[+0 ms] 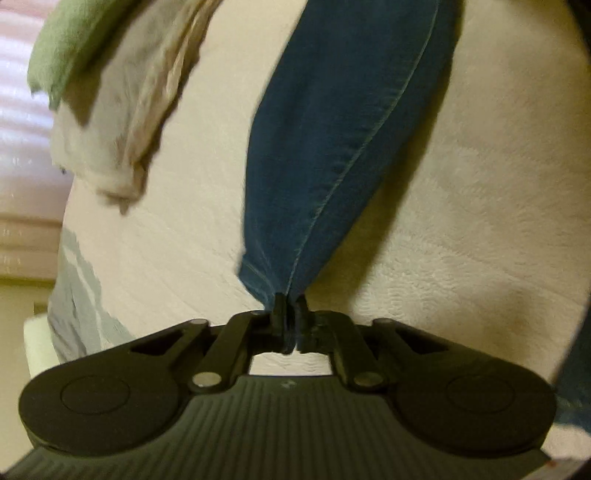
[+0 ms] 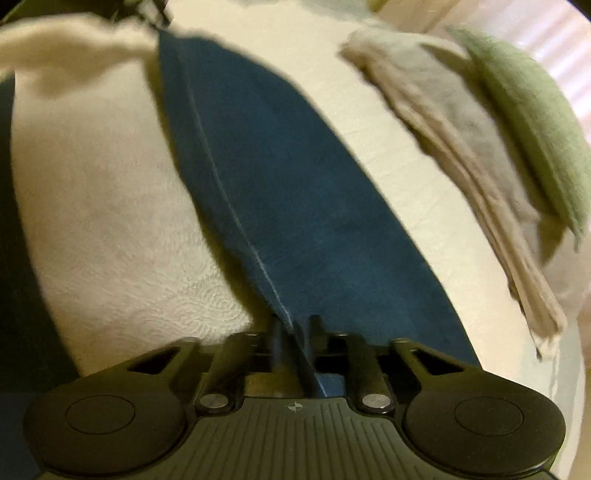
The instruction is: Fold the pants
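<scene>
Blue denim pants (image 1: 332, 147) hang stretched above a white bedspread (image 1: 461, 221). My left gripper (image 1: 291, 301) is shut on one end of the leg, pinching the fabric at its stitched seam. My right gripper (image 2: 293, 323) is shut on the other end of the same blue pants (image 2: 295, 192), with cloth running back between its jaws. In the right wrist view the far end of the leg reaches the left gripper (image 2: 155, 14) at the top, small and blurred. The leg is taut between the two grippers, seam up.
A pile of beige, grey and green clothes (image 1: 110, 92) lies on the bed beside the pants, and that same clothes pile (image 2: 480, 147) is on the right in the right wrist view. A grey striped cloth (image 1: 74, 295) hangs at the bed's edge. More white bedspread (image 2: 110, 221) shows to the left.
</scene>
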{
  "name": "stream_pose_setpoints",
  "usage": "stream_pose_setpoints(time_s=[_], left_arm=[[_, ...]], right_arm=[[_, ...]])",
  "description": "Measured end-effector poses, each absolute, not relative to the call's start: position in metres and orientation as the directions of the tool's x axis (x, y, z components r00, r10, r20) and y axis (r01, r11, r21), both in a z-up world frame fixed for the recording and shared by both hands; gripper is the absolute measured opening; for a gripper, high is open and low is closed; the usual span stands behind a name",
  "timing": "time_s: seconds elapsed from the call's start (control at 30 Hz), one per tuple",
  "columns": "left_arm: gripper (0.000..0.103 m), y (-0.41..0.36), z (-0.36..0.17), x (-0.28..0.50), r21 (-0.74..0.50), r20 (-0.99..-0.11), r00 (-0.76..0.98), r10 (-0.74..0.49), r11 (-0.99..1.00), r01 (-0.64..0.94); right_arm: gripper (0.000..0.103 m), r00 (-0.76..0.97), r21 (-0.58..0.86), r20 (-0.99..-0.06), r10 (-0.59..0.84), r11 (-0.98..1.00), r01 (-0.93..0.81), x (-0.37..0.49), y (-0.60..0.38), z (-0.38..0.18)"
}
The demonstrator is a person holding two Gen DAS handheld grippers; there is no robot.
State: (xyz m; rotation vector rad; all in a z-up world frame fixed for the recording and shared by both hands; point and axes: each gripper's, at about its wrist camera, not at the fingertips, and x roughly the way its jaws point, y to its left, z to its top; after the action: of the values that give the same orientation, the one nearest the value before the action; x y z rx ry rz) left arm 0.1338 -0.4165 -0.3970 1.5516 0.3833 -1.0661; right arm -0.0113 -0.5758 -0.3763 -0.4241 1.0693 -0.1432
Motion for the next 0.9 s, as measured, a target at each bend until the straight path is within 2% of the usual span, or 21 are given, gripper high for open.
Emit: stream_pose_setpoints(time_s=[0.03,0.07,0.23,0.37,0.47,0.67,0.8,0.9], left_arm=[[0.018,-0.414,-0.403,0.135,0.623,-0.780,0.553,-0.294,-0.278,0.731],[0.019,-0.410,-0.407,0.136,0.637,-0.769,0.576,-0.278,-0.259,0.726],[0.019,-0.375,-0.367,0.125,0.597,-0.788,0.562,-0.252,-0.084,0.798],[0.023,-0.351,-0.337,0.099,0.550,-0.805,0.533,-0.260,0.007,0.835],[0.028,-0.336,-0.324,0.060,0.490,-0.831,0.478,-0.283,0.034,0.871],[0.034,-0.299,-0.324,-0.040,0.459,-0.847,0.439,-0.299,0.004,0.888],[0.037,-0.281,-0.347,-0.097,0.475,-0.853,0.433,-0.293,-0.090,0.875],[0.042,-0.275,-0.377,-0.117,0.520,-0.844,0.463,-0.269,-0.206,0.829]], right_arm=[[0.041,0.488,-0.386,-0.815,-0.314,0.921,-0.053,-0.021,-0.574,-0.367],[0.050,0.498,-0.366,-0.807,-0.317,0.931,-0.001,-0.033,-0.575,-0.355],[0.051,0.466,-0.234,-0.819,-0.334,0.937,0.259,-0.099,-0.583,-0.312],[0.051,0.407,-0.225,-0.834,-0.372,0.903,0.366,-0.161,-0.583,-0.292],[0.051,0.363,-0.235,-0.853,-0.375,0.897,0.375,-0.207,-0.578,-0.287],[0.051,0.334,-0.231,-0.874,-0.352,0.907,0.353,-0.278,-0.566,-0.298],[0.051,0.319,-0.267,-0.879,-0.354,0.921,0.285,-0.306,-0.555,-0.317],[0.052,0.291,-0.303,-0.875,-0.388,0.906,0.296,-0.325,-0.551,-0.326]])
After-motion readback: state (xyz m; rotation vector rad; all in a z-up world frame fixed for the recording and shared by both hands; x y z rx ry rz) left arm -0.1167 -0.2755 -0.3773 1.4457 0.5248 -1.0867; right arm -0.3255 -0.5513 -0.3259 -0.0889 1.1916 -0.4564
